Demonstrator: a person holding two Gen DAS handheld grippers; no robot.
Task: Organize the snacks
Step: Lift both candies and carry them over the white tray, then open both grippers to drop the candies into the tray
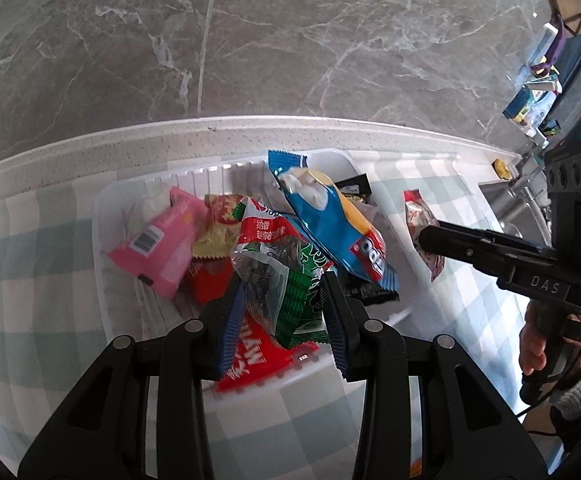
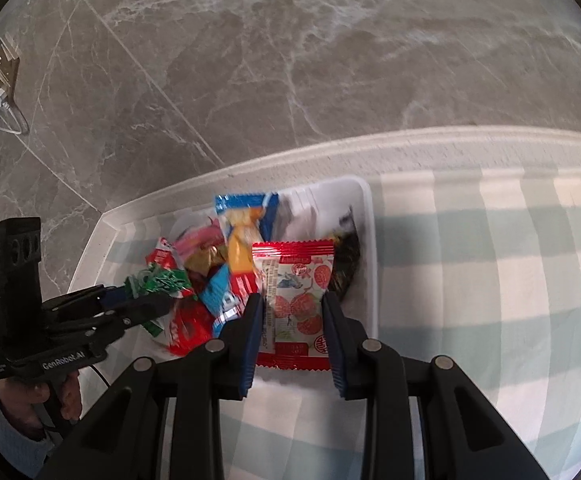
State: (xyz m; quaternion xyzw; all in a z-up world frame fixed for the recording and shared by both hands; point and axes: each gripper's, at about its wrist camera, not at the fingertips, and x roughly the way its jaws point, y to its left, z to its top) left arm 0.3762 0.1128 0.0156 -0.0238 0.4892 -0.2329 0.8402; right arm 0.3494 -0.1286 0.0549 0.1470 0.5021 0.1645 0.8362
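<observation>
A white plastic bin (image 1: 104,248) on the checked cloth holds several snack packs: a pink box (image 1: 158,248), a blue Oreo bag (image 1: 342,228), a red pack (image 1: 250,356) and a gold sachet (image 1: 214,236). My left gripper (image 1: 282,304) is shut on a green and clear seed bag (image 1: 278,280) above the bin. My right gripper (image 2: 292,312) is shut on a red and white strawberry pack (image 2: 296,300) over the bin's right end (image 2: 370,240). In the left wrist view the right gripper (image 1: 426,240) and its pack (image 1: 418,216) hang right of the bin. The left gripper (image 2: 146,304) also shows in the right wrist view.
The bin stands near the counter's white back edge (image 1: 250,128) under a grey marble wall (image 1: 290,40). A steel sink and tap (image 1: 522,196) lie at the right, with small bottles (image 1: 534,104) on a ledge. A wall socket with a cable (image 2: 4,76) is at the left.
</observation>
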